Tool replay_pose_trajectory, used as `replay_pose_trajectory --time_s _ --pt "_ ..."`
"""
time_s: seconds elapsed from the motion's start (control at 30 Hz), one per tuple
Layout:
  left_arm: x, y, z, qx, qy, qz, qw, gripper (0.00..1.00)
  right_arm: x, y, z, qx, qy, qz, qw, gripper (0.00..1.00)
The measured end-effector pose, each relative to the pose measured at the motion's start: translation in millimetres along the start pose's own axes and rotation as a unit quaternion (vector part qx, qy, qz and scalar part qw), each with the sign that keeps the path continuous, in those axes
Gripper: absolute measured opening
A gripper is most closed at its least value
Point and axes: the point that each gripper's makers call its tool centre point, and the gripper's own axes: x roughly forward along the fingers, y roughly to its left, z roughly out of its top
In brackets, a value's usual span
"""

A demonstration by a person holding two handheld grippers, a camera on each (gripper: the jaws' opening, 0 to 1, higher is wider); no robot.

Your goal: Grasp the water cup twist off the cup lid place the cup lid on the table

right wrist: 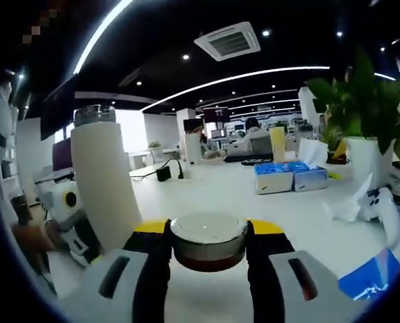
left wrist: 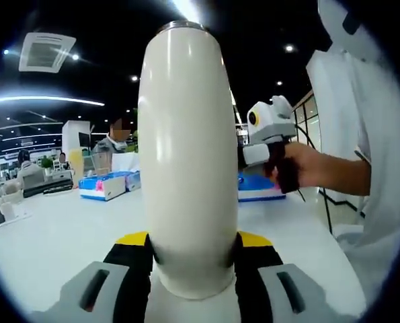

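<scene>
Lid's off: the left hand-held gripper (left wrist: 191,269) clamps the water cup (left wrist: 188,155), the right hand-held gripper (right wrist: 208,250) pinches the cup lid (right wrist: 208,239), which next goes down on the table (right wrist: 253,202) at twelve o'clock.

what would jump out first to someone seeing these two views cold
In the left gripper view, the tall cream water cup stands dead centre, clamped near its base by the left gripper, its steel neck bare at the top. In the right gripper view, the right gripper holds the round cup lid between its jaws above the white table, with the open cup standing off to the left.
</scene>
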Motion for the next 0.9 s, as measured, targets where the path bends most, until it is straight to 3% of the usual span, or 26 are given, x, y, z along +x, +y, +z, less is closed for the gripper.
replay_pose_trajectory --time_s 0.27,0.4,0.9 --pt "0 -0.3 -1.0 0.000 0.001 0.000 1.0000 0.49 -3 -5 -28.4 -0.005 0.034 -0.010 0.9993 0.46" --pt "0 -0.5 -1.3 0.000 0.002 0.000 1.0000 0.49 0 -1 -28.5 -0.023 0.036 -0.011 0.9990 0.46" --pt "1 -1.4 -2.3 0.001 0.004 0.000 1.0000 0.49 6 1 -47.7 -0.021 0.059 -0.005 0.9980 0.46"
